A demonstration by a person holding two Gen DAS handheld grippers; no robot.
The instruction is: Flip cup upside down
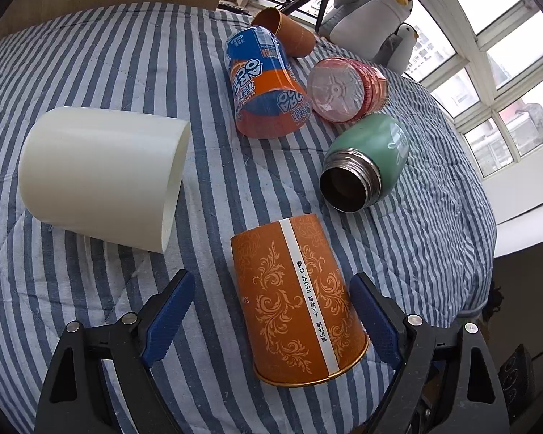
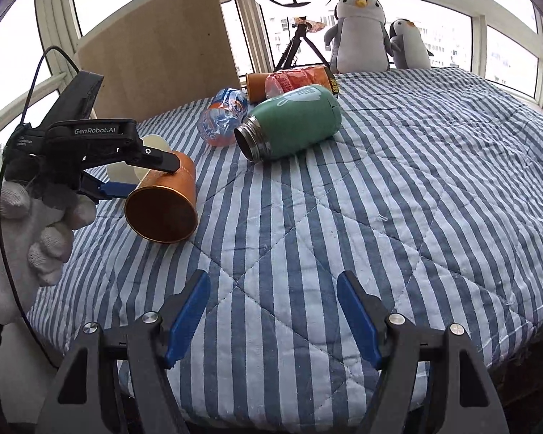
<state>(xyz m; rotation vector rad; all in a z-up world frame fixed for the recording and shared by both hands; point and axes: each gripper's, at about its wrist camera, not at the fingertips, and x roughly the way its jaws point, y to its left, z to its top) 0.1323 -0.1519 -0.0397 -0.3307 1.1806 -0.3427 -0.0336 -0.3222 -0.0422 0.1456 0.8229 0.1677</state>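
1. While the orange cup (image 1: 297, 300) lies on its side on the striped quilt (image 1: 90, 72), the left gripper (image 1: 271, 311) straddles it with its jaws spread wide, a blue pad (image 1: 168, 316) on either flank; whether the pads touch the cup wall I cannot tell.
2. Seen from the right wrist, the same cup (image 2: 163, 199) shows its open mouth toward the camera, with the left gripper (image 2: 141, 173) reaching over and beside it, held by a white-gloved hand (image 2: 36, 224).
3. The right gripper (image 2: 273, 314) hangs over bare quilt (image 2: 416, 181), jaws apart and holding nothing, well apart from the cup.
4. Just left of the cup in the left view lies a white cylinder (image 1: 101, 177), also on its side.
5. Beyond the cup, a green flask (image 1: 365, 162) lies with its steel mouth open toward the camera.
6. Farther back lie a blue-and-orange bottle (image 1: 264, 86), a clear pink cup (image 1: 344, 90) and a brown tube (image 1: 282, 32), close together.
7. Two plush penguins (image 2: 362, 29) sit at the quilt's far edge by the window (image 1: 488, 72), beside a tripod (image 2: 300, 47).
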